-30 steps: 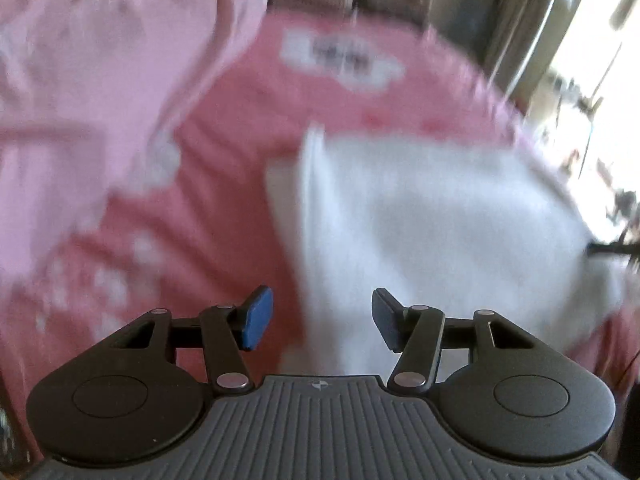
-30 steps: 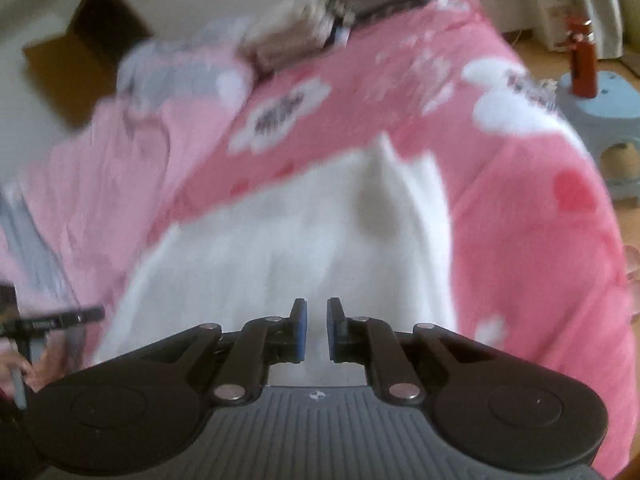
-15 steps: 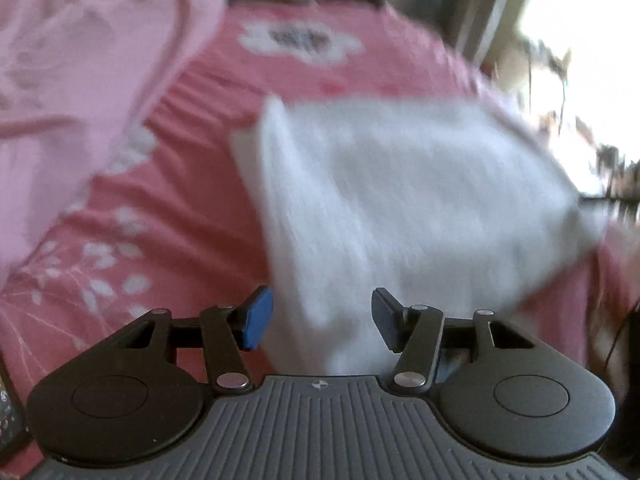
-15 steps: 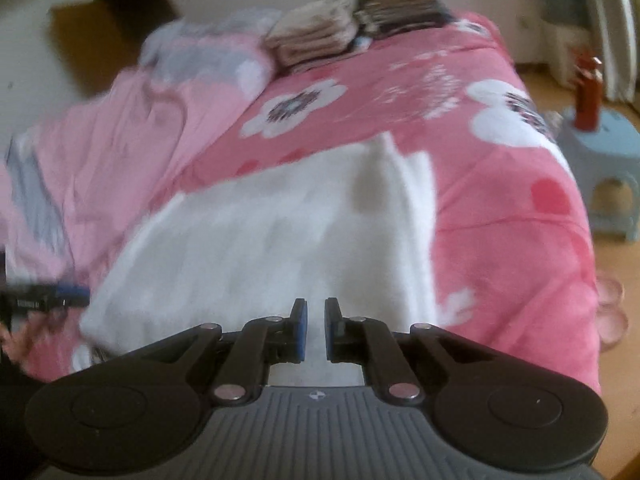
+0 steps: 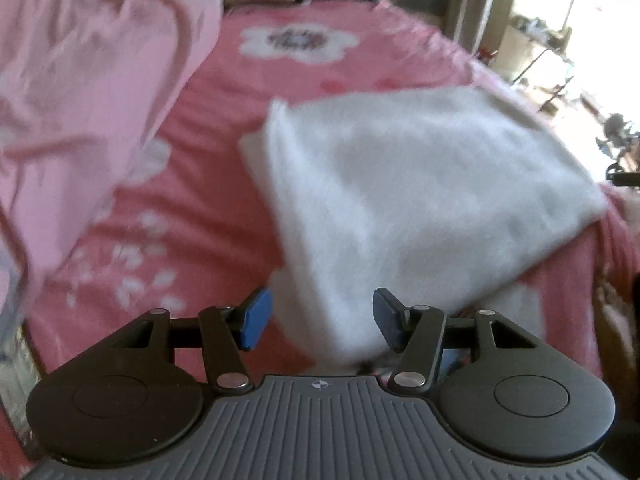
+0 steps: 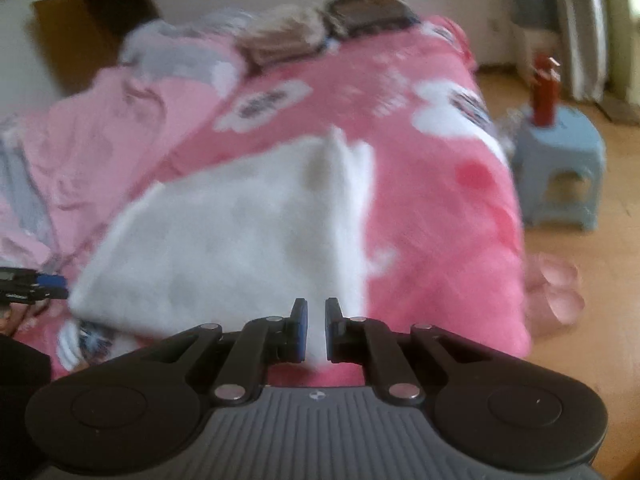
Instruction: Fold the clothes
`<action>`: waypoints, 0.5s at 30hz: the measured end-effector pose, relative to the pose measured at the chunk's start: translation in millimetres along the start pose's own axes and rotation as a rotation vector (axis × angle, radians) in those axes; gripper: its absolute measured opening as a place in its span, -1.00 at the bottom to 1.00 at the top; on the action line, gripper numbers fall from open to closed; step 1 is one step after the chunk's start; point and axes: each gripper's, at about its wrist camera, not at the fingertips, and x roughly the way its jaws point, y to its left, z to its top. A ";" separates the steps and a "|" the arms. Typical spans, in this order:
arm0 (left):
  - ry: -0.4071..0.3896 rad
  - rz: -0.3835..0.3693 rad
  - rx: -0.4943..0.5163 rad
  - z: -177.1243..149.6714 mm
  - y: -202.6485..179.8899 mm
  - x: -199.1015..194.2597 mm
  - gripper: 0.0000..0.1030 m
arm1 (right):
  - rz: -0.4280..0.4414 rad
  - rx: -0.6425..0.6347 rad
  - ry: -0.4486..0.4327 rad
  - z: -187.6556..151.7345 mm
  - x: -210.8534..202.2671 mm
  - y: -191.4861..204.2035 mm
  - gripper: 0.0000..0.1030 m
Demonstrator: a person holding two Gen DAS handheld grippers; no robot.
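A white garment (image 5: 424, 200), folded into a rough rectangle, lay on a bed covered with a pink flowered bedspread (image 5: 304, 72). In the left wrist view the left gripper (image 5: 322, 316) hung over the garment's near corner with its jaws standing moderately wide; the white cloth showed in the gap between the blue pads, but they did not press on it. In the right wrist view the right gripper (image 6: 316, 328) had its jaws drawn narrow, leaving only a slim gap. White cloth (image 6: 240, 232) showed through that gap, though the blurred picture did not tell whether any was pinched. The garment spread away from those jaws toward the upper left. A heap of pale pink clothing (image 5: 80, 92) lay beside it on the bed, and stacked folded textiles (image 6: 324, 28) sat at the far end. A light blue stool (image 6: 560, 168) bearing a red bottle (image 6: 543, 92) stood on the floor beside the bed.
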 end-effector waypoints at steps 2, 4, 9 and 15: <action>0.010 -0.023 0.031 -1.6 -9.6 5.8 0.11 | 0.025 -0.043 0.016 1.6 14.4 11.2 -0.84; 0.052 -0.021 0.081 -8.8 -19.6 16.6 0.11 | 0.021 -0.091 0.058 -5.1 30.1 16.9 -0.84; 0.179 0.061 0.107 -30.4 -17.7 28.1 0.03 | -0.016 -0.106 0.127 -22.1 31.8 10.9 -0.87; 0.019 0.048 0.014 6.0 1.4 -17.6 0.14 | 0.000 -0.163 0.073 9.1 23.8 33.9 -0.82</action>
